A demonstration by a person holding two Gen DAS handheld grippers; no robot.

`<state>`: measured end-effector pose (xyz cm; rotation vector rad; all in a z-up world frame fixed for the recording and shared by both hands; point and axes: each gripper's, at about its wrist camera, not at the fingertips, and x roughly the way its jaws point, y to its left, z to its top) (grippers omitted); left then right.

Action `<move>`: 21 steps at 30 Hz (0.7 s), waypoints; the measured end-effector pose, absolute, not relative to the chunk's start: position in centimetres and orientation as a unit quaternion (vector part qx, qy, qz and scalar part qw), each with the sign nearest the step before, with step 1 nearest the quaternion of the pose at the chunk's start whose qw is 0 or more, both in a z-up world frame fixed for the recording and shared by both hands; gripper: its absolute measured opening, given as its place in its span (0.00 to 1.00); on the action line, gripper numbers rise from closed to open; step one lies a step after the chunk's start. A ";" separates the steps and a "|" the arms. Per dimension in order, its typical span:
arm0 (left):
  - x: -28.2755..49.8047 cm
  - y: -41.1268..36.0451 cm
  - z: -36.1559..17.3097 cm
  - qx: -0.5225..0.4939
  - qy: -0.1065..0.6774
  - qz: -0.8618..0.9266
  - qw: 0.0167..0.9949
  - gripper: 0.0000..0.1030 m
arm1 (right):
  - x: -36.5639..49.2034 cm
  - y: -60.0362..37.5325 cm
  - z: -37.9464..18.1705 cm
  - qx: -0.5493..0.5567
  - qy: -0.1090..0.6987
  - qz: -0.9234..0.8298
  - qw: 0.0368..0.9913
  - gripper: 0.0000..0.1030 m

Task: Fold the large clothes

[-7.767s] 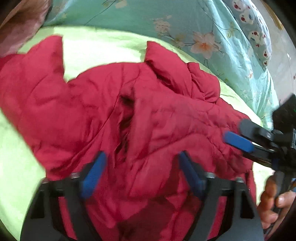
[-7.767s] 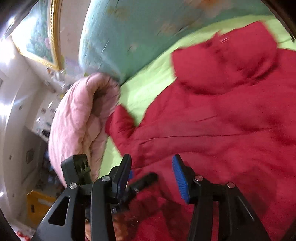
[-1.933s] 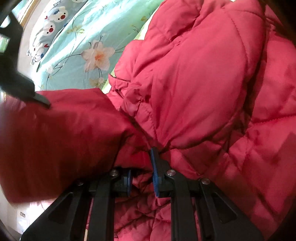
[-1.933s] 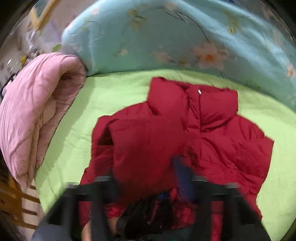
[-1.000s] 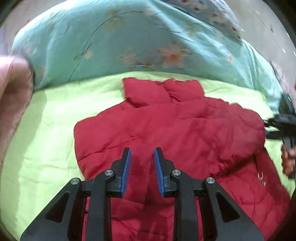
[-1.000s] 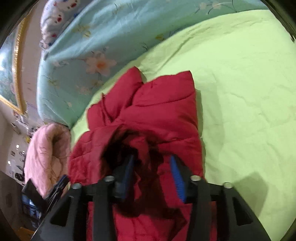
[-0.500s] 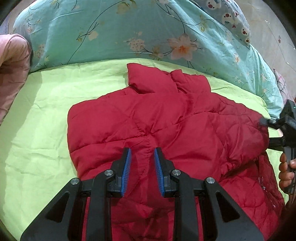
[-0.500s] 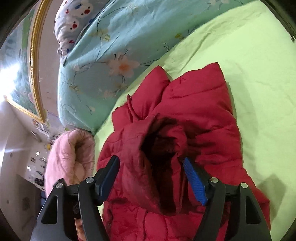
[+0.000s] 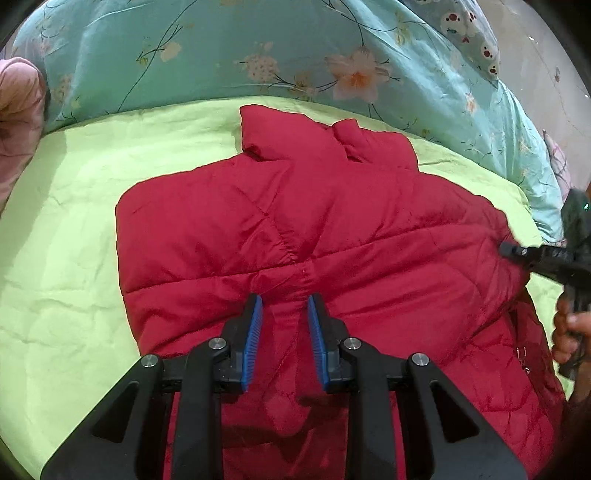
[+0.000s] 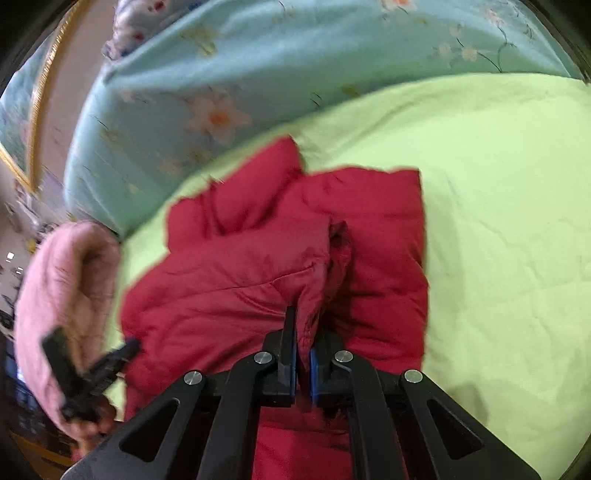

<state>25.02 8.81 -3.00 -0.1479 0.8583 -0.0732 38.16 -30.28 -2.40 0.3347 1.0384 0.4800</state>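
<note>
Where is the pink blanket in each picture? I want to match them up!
Left wrist view: the pink blanket peeks in at the far left edge, above the green sheet.
Right wrist view: the pink blanket is a big roll at the left, beside the red jacket.
Shared landmark: the jacket's collar, which points at the teal flowered quilt.

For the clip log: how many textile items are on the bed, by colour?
Red: 1, puffer jacket
Lime green: 1, bedsheet
Teal floral: 1, duvet
Pink: 1, rolled quilt
White with red and blue print: 1, pillow
Total: 5
</note>
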 end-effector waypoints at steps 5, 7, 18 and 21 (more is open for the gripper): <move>25.1 7.3 -3.2 -0.040 0.420 -0.039 0.906 0.22 | 38.2 -31.6 -3.7 0.153 0.487 0.187 0.839 0.03; 25.3 7.1 -3.5 -0.031 0.422 -0.032 0.906 0.22 | 38.3 -31.2 -3.7 0.146 0.489 0.183 0.840 0.05; 25.5 7.7 -3.6 -0.046 0.422 -0.034 0.905 0.22 | 35.2 -27.5 5.0 0.069 0.393 0.205 0.894 0.27; 25.4 8.0 -3.9 -0.047 0.422 -0.028 0.905 0.23 | 36.1 -24.0 2.9 0.002 0.425 0.203 0.882 0.29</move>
